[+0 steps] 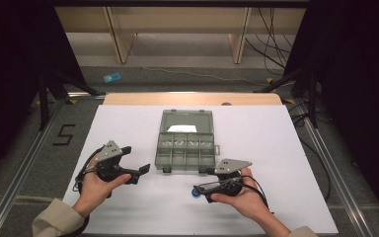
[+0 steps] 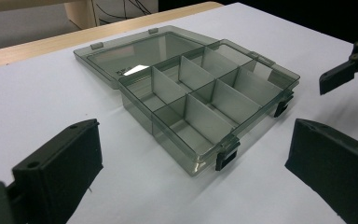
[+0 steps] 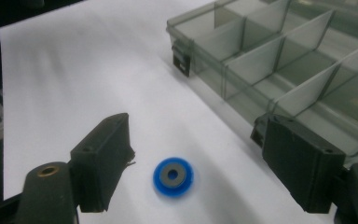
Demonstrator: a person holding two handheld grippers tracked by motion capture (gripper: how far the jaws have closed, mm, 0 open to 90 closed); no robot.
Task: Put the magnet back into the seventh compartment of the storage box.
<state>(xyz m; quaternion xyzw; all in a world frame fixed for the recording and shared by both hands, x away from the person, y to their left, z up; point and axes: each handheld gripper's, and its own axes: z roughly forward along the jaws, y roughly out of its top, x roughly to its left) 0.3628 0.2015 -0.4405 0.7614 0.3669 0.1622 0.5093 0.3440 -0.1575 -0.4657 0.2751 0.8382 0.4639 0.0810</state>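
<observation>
On the white table (image 1: 128,212) just in front of the open compartment box (image 1: 185,148), blue washer (image 3: 173,176) sits between the spread right claw (image 3: 200,163), not pinched yet—looks like pick step; next: close, lift into a compartment; left claw (image 2: 191,177) spread, idle.

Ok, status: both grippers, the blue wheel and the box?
Right gripper open, jaws astride blue wheel, not touching. Left gripper open, empty. Compartment box open, compartments bare. Nothing in the way.
</observation>
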